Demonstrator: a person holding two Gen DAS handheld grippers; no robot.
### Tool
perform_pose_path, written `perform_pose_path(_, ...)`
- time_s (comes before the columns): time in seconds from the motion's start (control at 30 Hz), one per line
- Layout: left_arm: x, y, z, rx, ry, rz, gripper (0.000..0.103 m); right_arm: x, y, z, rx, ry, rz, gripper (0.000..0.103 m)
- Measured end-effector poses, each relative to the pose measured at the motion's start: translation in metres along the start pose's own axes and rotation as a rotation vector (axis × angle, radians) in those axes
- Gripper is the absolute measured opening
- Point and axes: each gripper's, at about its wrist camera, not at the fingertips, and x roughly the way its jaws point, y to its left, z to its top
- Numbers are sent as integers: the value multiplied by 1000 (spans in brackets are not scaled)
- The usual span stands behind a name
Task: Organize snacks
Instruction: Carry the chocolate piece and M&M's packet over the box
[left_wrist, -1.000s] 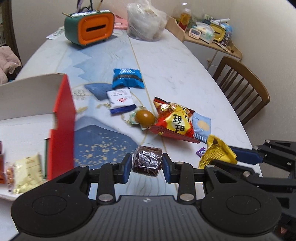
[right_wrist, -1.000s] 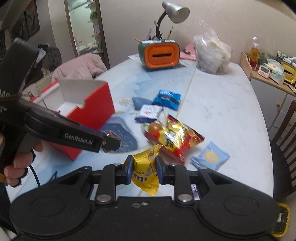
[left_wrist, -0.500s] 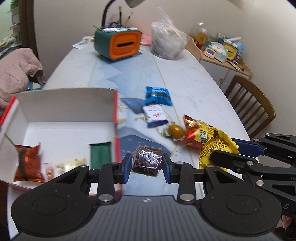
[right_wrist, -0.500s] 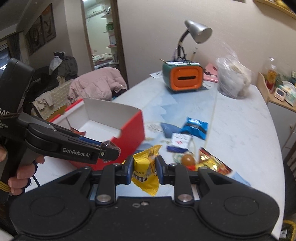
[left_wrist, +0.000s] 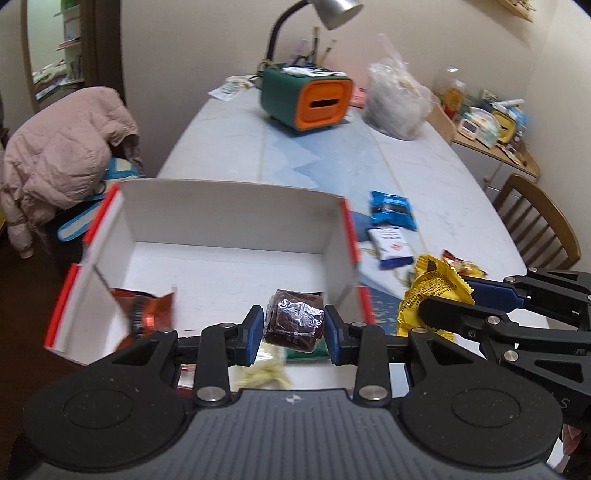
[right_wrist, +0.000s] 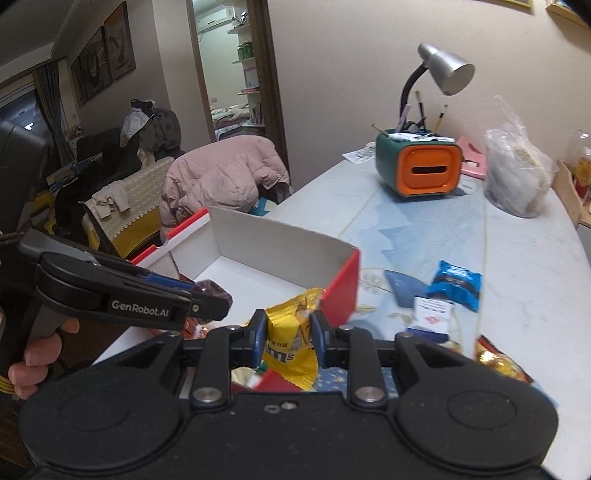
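Observation:
My left gripper (left_wrist: 294, 329) is shut on a dark brown wrapped snack (left_wrist: 294, 324) and hangs over the near part of the open red-and-white box (left_wrist: 236, 206). My right gripper (right_wrist: 288, 335) is shut on a yellow candy bag (right_wrist: 291, 345), held just right of the box's red side wall (right_wrist: 341, 291). From the left wrist view that yellow bag (left_wrist: 430, 295) shows at the right, beside the box. Inside the box lie an orange-red packet (left_wrist: 146, 314), a pale snack and a green packet (left_wrist: 306, 352). In the right wrist view the left gripper (right_wrist: 212, 295) holds the brown snack over the box.
Loose snacks lie right of the box: a blue packet (left_wrist: 391, 208), a white-and-blue packet (left_wrist: 391, 245), a red-gold bag (right_wrist: 498, 363). An orange-green organiser (left_wrist: 308, 99), a lamp and a plastic bag (left_wrist: 397, 99) stand at the far end. A wooden chair (left_wrist: 539, 218) is at right, a pink jacket (left_wrist: 62, 155) left.
Both grippers have moved left and a little up with their snacks, from over the loose snacks to the box. The box now fills the middle of the left wrist view.

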Motion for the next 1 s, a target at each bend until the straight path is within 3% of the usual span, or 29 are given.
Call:
perform_pose_path(0.53, 36, 85, 2, -67, 79, 109, 34, 83, 39, 9, -48, 132, -35, 24)
perform_pose_path(1.0, 84, 79, 2, 18, 162, 96, 34, 130, 51, -1, -129, 228, -101, 24)
